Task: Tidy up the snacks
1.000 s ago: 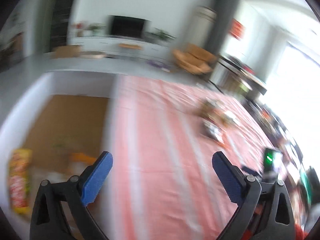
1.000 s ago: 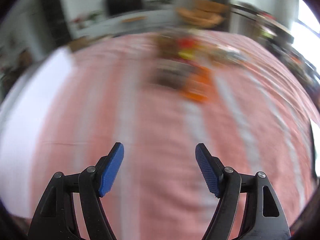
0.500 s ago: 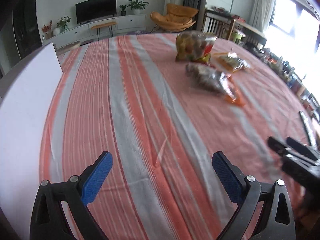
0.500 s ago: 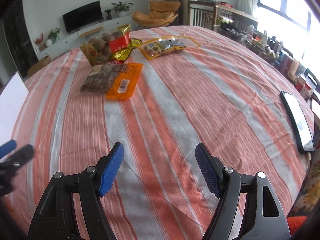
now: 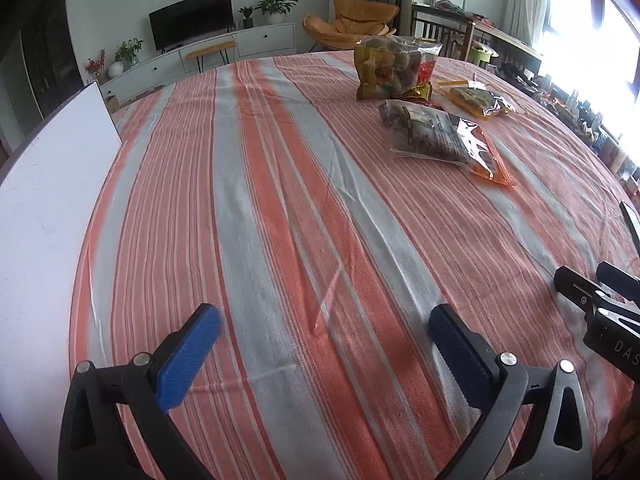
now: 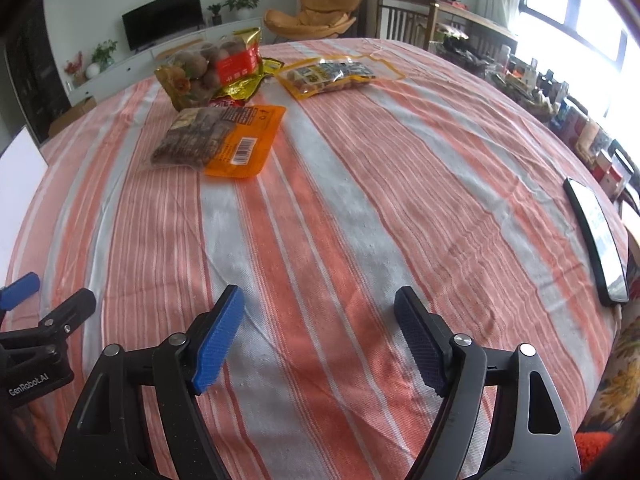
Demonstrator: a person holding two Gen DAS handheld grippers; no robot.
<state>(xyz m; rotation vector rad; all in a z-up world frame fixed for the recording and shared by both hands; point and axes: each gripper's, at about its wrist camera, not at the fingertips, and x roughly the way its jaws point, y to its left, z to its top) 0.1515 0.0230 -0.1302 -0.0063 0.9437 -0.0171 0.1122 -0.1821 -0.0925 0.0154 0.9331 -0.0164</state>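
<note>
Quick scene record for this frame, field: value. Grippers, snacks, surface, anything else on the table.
left gripper: open, empty, above the cloth
right gripper: open, empty, above the cloth
surface: table with striped orange and grey tablecloth
snacks: three bags at the far side
orange bag: lying flat, nearest the grippers
round-snack bag: behind it, propped up
yellow bag: flat, to the right
phone: right table edge
white board: left table edge

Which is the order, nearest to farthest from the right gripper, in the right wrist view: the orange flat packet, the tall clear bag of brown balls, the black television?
From the right gripper:
1. Orange flat packet, ahead, left.
2. Tall clear bag of brown balls, behind it.
3. Black television, against the far wall.
</note>
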